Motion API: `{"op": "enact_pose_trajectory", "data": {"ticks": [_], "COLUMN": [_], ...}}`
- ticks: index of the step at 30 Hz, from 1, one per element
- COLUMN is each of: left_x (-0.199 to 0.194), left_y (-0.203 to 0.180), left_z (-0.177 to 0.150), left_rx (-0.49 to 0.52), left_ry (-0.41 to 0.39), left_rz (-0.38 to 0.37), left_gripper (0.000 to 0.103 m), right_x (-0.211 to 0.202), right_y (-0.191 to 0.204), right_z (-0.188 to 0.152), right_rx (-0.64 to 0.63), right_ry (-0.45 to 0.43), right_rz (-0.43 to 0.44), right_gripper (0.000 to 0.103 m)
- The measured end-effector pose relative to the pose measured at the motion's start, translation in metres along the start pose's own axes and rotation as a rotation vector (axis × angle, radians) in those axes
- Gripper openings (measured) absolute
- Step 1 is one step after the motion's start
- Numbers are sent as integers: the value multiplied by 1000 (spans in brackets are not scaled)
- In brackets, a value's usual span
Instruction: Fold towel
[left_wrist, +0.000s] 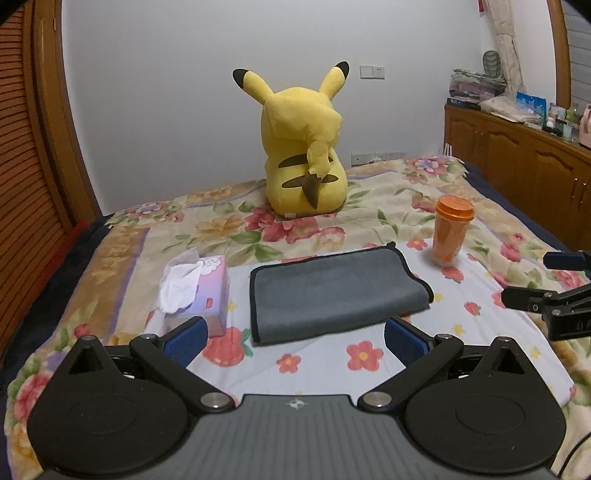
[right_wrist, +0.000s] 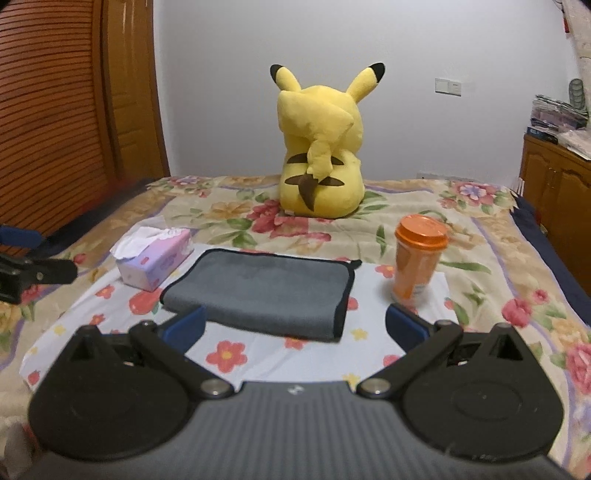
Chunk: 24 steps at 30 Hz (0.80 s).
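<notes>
A grey towel (left_wrist: 332, 291) with black trim lies folded in a flat rectangle on the flowered bedspread; it also shows in the right wrist view (right_wrist: 266, 291). My left gripper (left_wrist: 295, 338) is open and empty, just short of the towel's near edge. My right gripper (right_wrist: 295, 326) is open and empty, its fingers either side of the towel's near edge, above the bed. The right gripper's fingers (left_wrist: 546, 299) show at the right edge of the left wrist view. The left gripper's fingers (right_wrist: 33, 273) show at the left edge of the right wrist view.
A pink tissue box (left_wrist: 195, 291) stands left of the towel, an orange lidded cup (left_wrist: 448, 230) to its right. A yellow Pikachu plush (left_wrist: 306, 147) sits at the back of the bed. A wooden cabinet (left_wrist: 524, 162) stands right, a louvred wardrobe (left_wrist: 26, 166) left.
</notes>
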<state>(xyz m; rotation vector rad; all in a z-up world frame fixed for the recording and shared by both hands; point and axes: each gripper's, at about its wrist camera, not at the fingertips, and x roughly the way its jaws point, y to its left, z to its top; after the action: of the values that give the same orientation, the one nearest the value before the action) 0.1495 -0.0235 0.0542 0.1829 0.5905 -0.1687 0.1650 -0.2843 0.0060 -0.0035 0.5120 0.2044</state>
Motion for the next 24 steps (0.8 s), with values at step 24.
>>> {"op": "enact_pose_trajectory", "data": {"ticks": [24], "left_x": [-72], "left_y": [-24], "left_z": [-85], "left_rx": [-17], "left_ry": [48], "left_rz": [-39], "left_gripper": [103], "right_x": [-75], "right_y": [21], "right_z": [-39], "right_rx": [43], "right_ry": [-16], "right_rz": [8], "right_gripper": [103]}}
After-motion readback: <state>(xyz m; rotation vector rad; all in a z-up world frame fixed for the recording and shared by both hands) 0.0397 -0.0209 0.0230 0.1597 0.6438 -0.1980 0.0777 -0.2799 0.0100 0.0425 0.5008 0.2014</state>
